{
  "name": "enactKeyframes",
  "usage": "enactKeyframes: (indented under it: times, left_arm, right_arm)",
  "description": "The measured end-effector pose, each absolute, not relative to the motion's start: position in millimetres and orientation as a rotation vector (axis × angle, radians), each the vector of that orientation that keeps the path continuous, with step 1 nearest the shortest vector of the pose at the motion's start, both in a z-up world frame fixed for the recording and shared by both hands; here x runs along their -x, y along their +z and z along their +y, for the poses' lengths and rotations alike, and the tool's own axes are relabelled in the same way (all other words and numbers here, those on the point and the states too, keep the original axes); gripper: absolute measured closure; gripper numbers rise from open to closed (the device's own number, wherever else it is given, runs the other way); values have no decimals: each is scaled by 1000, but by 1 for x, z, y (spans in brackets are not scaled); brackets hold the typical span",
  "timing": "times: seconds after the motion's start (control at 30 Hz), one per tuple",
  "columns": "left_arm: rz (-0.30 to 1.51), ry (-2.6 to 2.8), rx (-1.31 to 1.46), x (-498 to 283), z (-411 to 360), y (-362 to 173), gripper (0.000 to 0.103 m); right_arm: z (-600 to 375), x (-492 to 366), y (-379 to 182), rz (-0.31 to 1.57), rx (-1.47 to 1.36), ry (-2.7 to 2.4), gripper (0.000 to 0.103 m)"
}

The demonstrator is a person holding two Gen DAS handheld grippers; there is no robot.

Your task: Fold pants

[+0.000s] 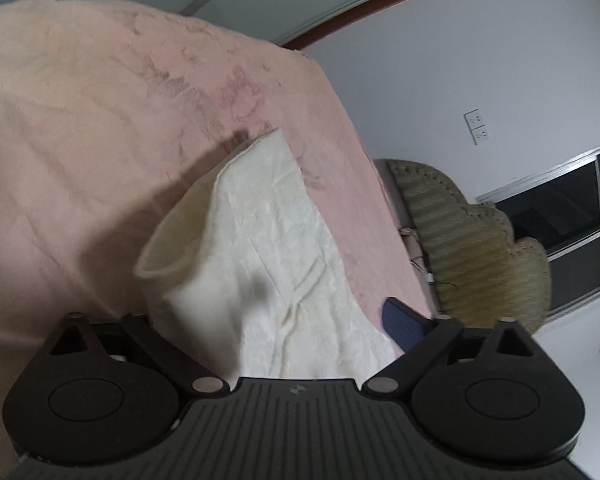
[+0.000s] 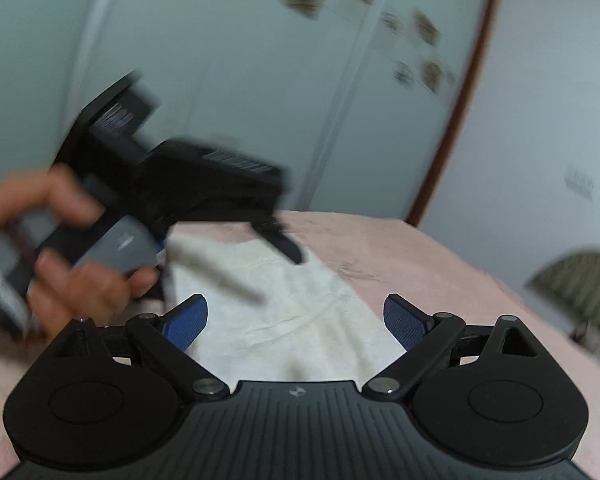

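Cream-white pants (image 1: 268, 256) lie on a pink bedspread (image 1: 80, 140). In the left wrist view one leg opening (image 1: 168, 248) is lifted and curls open at the left. My left gripper (image 1: 296, 320) has its jaws wide apart; only the right blue pad (image 1: 404, 320) shows, the left one is hidden behind the cloth. In the right wrist view the pants (image 2: 300, 320) lie between the open blue pads (image 2: 188, 320) of my right gripper (image 2: 296, 320). The left gripper shows blurred in that view (image 2: 160, 184), held by a hand (image 2: 72, 276).
A wicker headboard (image 1: 472, 248) stands beyond the bed's right edge, with a window (image 1: 568, 216) and wall sockets (image 1: 476, 126) behind. A frosted wardrobe door (image 2: 260, 80) stands behind the bed.
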State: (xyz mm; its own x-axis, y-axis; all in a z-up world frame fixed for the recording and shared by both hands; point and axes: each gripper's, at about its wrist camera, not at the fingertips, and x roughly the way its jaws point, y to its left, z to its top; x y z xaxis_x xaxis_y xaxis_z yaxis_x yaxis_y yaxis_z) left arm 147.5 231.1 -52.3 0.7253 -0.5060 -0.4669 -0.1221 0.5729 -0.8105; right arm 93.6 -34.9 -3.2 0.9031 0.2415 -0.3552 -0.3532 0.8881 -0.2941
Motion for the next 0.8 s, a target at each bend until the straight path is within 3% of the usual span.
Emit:
enactKeyframes:
  times: [0.03,0.07,0.13,0.2,0.3,0.43,0.6,0.8]
  left_arm:
    - [750,-243,934,-148,229,-52,33]
    - [753,-234,915,-147,228,-53,41]
    - [769,-198,871,-149,227,-56,77]
    - [758,-163,798,-147,223,-54,89]
    - [676,-145,627,-133,205,-34,92]
    - [508,-172,366,-100,158,13,92]
    - [398,-285,246,-69,101,53,92]
    - [363,-392,169,-44,26,60,90]
  right_arm:
    - [-39,-106,-4,353,349,291,11]
    - [-41,-120,-10,396,351,268,25]
    - [-40,-146,-28,505,367,248,51]
    - [-34,-162,-48,593,394,262,58]
    - [-26,-156,-48,570,430,283,63]
    - [-43,-146,-25,518,244,359,63]
    - [-81,-134,-5,448,81,340,63]
    - [-144,-79,20,308,-4,317,63]
